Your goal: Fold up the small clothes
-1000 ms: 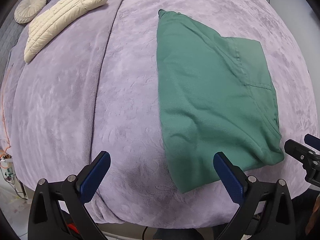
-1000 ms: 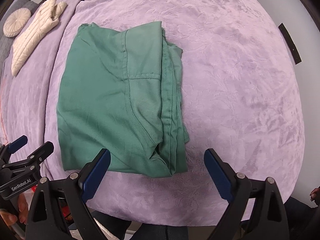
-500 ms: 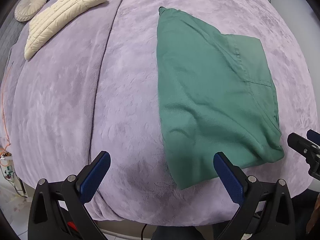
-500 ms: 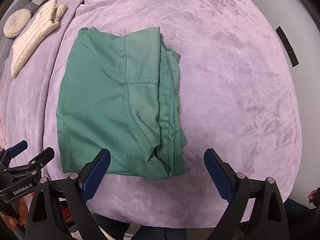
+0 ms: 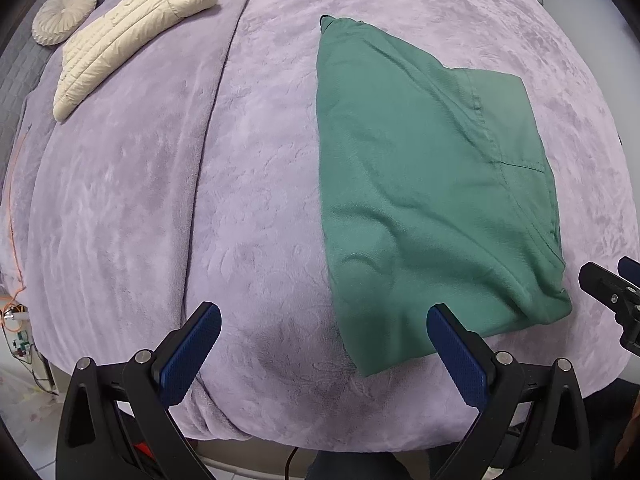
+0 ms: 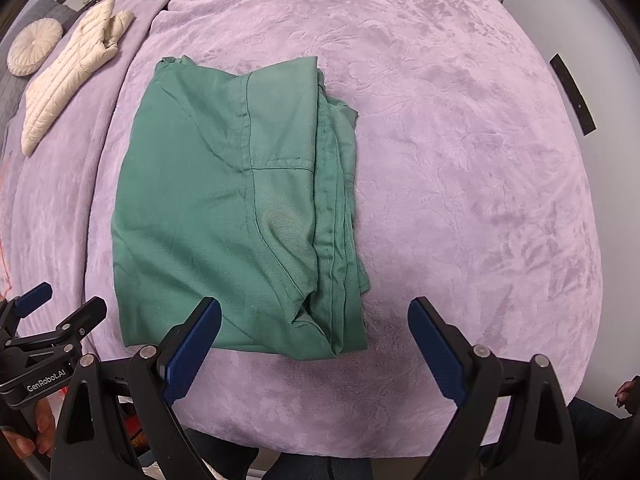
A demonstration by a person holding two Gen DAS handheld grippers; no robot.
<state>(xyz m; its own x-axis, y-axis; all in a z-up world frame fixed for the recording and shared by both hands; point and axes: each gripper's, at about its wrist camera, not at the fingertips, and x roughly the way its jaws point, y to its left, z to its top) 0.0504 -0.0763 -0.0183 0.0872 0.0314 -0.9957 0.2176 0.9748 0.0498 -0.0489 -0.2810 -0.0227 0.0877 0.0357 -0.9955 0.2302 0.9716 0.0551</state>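
While folded into a rough rectangle, green garment [image 6: 236, 208] flat on the lavender bed cover [image 6: 460, 160], near the front edge of the bed, stacked layered edges along its right side in the right wrist view, a stitched seam and pocket line across the top layer. Same garment [image 5: 424, 184] right of centre in the left wrist view, its near corner just beyond the right-hand pad.

Left claw [image 5: 320, 350]: released, blue pads wide apart, nothing between them, held above the bare cover just left of the garment's near corner. Right claw [image 6: 314, 346]: likewise released and empty, spread over the garment's near right corner, left-hand pad overlapping the cloth in the picture; touching or merely above, impossible to tell.

Surroundings: cream quilted jacket [image 5: 132, 36] far back on the left, well apart from the garment; round pleated cushion [image 5: 64, 16] just beside the jacket; long crease in the cover [image 5: 216, 120] running front to back between jacket and garment. Nothing lying between either claw and the garment.

Cut off or unclear: right claw only as a black tip [image 5: 612, 292] at the right edge of the left wrist view; left claw as a black body marked "GenRobot.AI" [image 6: 44, 344] at the lower left of the right wrist view, fingers [image 6: 24, 436] of a hand partly visible beneath it. Dark strip [image 6: 572, 94] at the far right beyond the bed, not identifiable. Orange wire [image 5: 12, 240] at the far left, mostly out of frame.
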